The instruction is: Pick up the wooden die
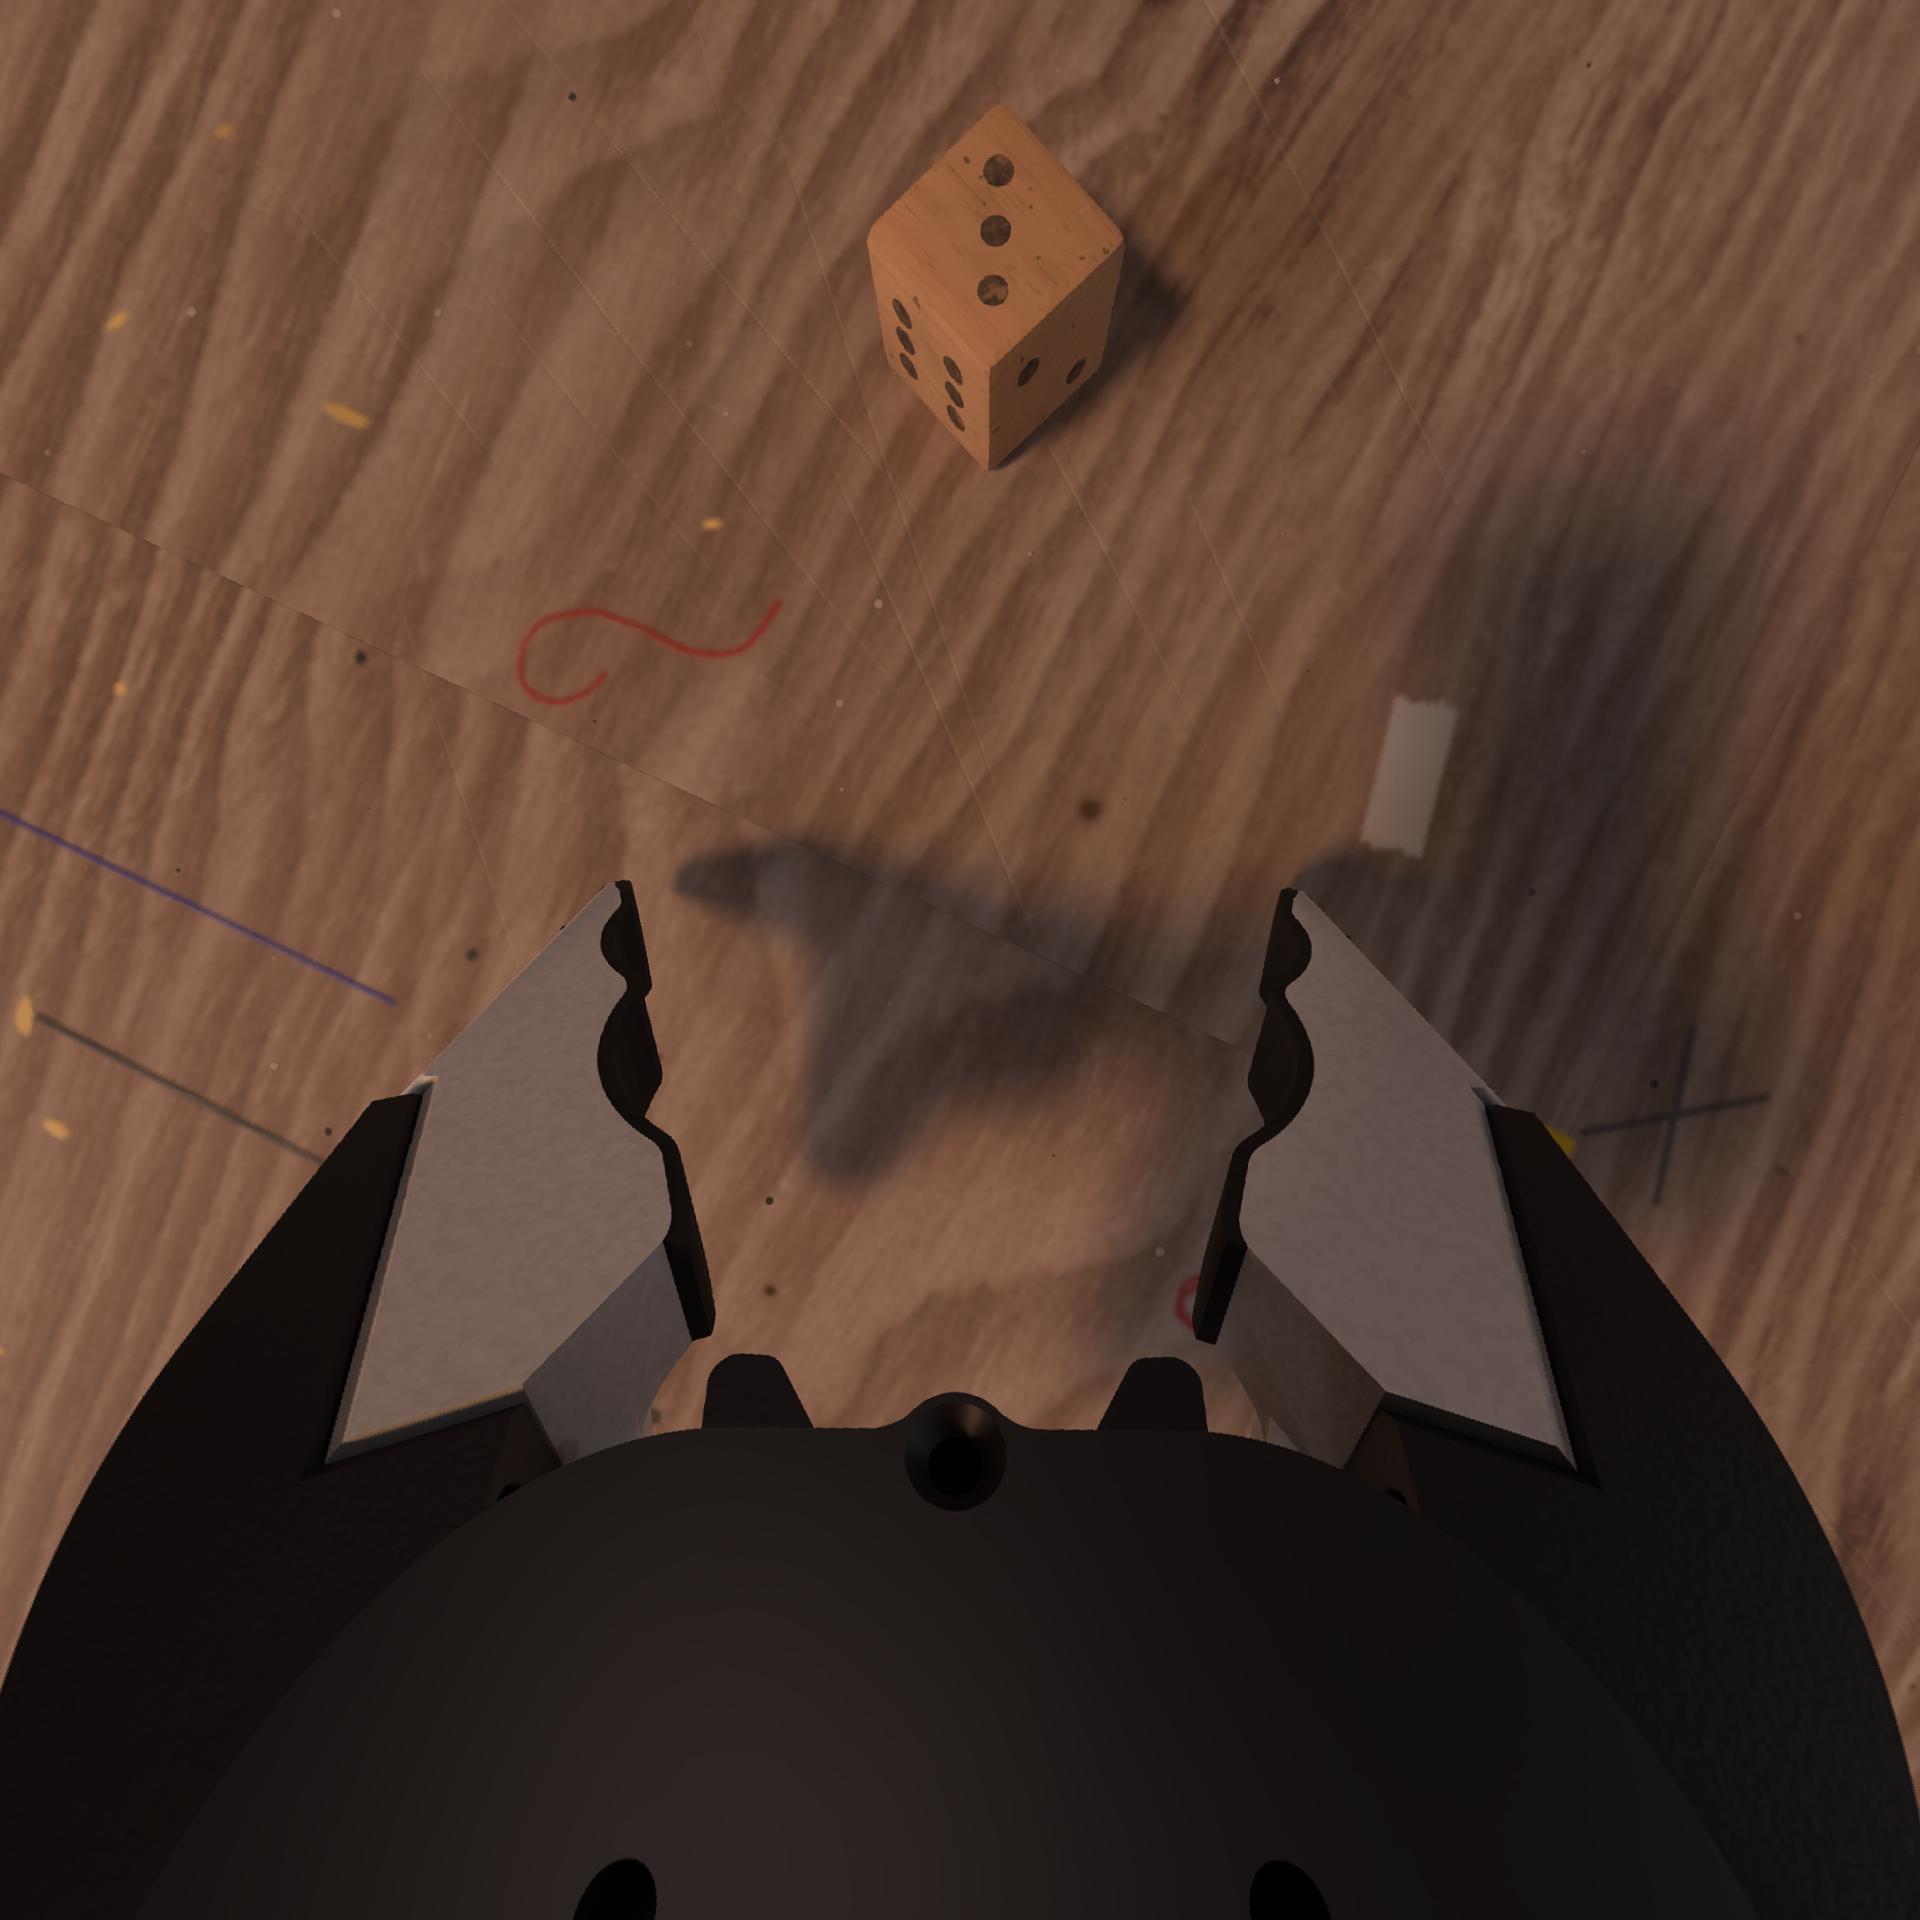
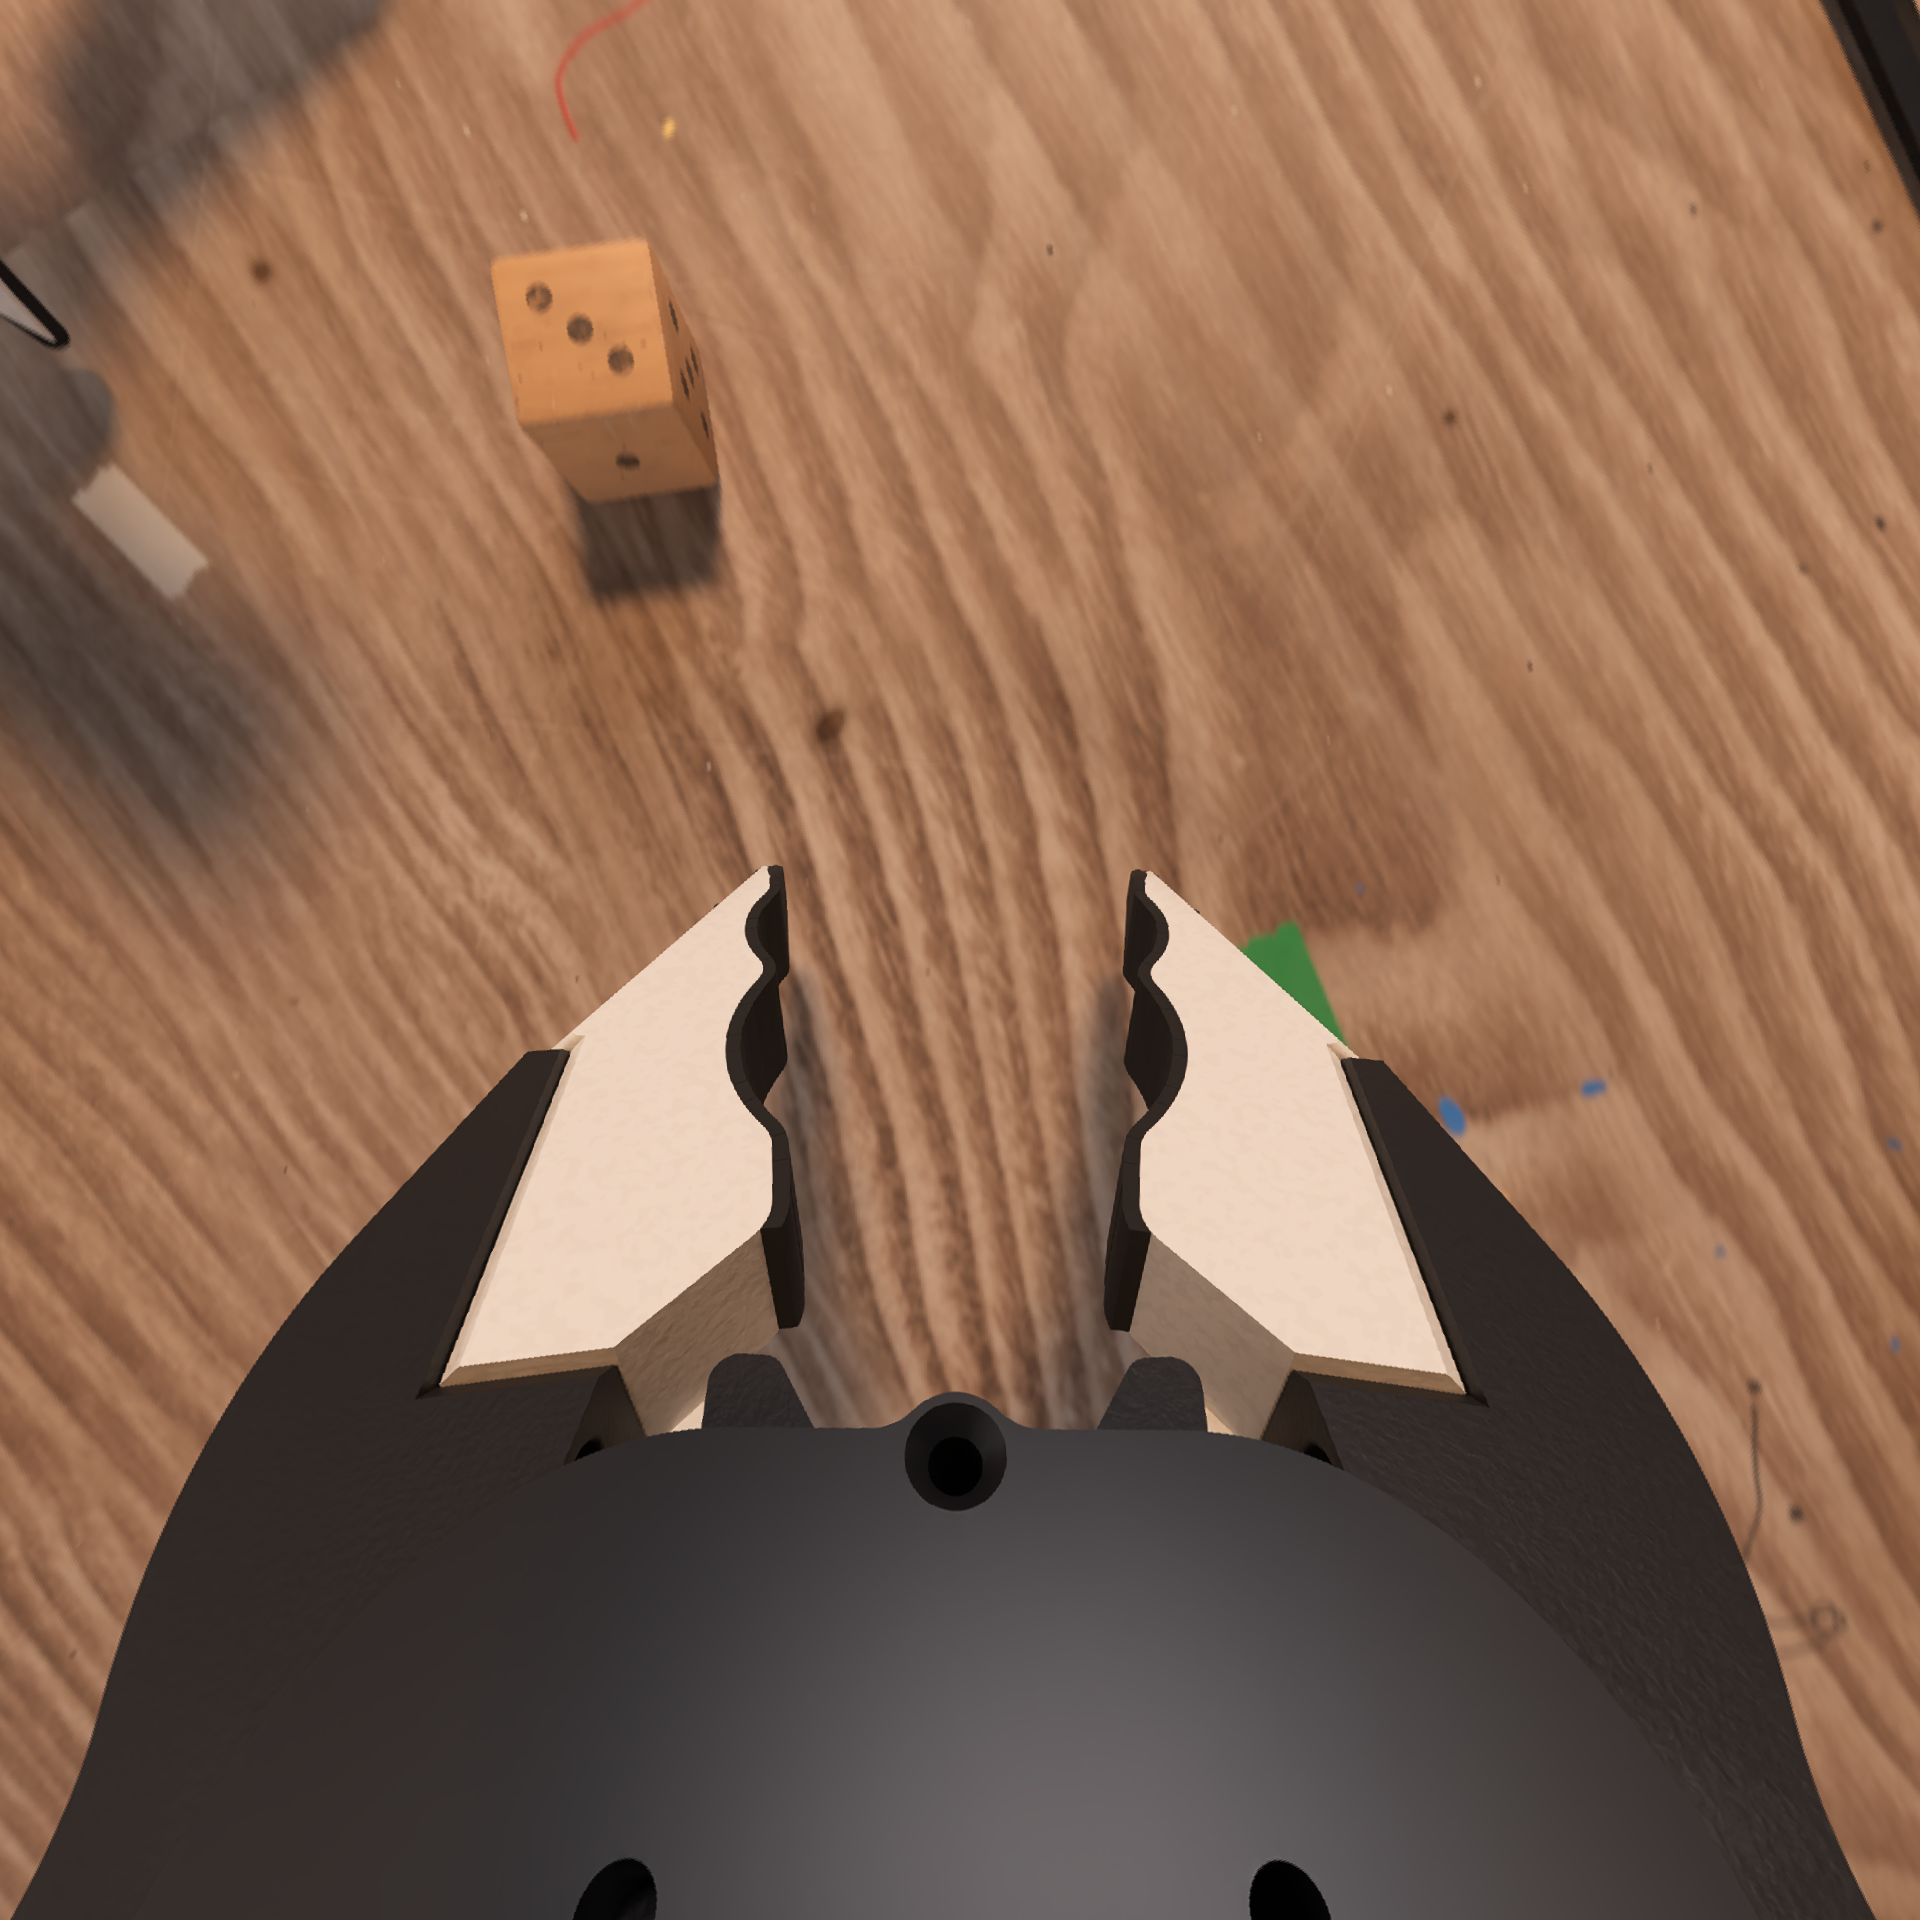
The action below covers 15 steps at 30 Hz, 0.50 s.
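The wooden die [image 1: 995, 286] stands on the wooden table, three pips on its top face. In the left wrist view it lies ahead of my left gripper [image 1: 956, 888], a little right of centre, well beyond the fingertips. My left gripper is open and empty, its fingers wide apart above the table. In the right wrist view the die [image 2: 608, 364] sits ahead and to the left of my right gripper [image 2: 956, 873], which is open and empty, with a narrower gap.
A strip of pale tape [image 1: 1408, 774] lies right of the left gripper and shows in the right wrist view [image 2: 140, 530]. Red scribble [image 1: 634, 644], pen lines and paint specks mark the table. A green patch [image 2: 1288, 971] lies by the right finger. A dark edge [image 2: 1886, 62] runs at top right.
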Tool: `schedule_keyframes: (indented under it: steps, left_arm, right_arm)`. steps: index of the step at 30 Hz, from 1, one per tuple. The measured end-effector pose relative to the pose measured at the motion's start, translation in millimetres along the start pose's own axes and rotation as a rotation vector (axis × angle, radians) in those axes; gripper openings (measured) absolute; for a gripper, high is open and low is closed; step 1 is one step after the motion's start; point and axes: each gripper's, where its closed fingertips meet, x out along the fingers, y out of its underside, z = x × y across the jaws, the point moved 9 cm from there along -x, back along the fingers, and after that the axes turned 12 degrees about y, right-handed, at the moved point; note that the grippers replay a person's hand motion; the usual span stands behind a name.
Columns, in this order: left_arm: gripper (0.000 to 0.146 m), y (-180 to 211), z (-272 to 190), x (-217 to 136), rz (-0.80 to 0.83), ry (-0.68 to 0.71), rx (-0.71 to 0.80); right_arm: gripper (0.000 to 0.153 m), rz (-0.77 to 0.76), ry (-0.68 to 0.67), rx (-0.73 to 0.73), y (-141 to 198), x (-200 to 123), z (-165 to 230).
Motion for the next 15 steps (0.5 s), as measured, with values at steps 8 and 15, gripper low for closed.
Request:
schedule_keyframes:
  steps: [8, 15]
  left_arm:
    - [0.117, 0, 0, 0, -0.003, 0.000, 0.001]
    - [0.117, 0, 0, 0, -0.002, -0.002, -0.002]
  right_arm:
    - [0.064, -0.025, -0.063, 0.021, -11, 29, -7]
    - [0.047, 0.016, -0.074, 0.068, 0, 25, -16]
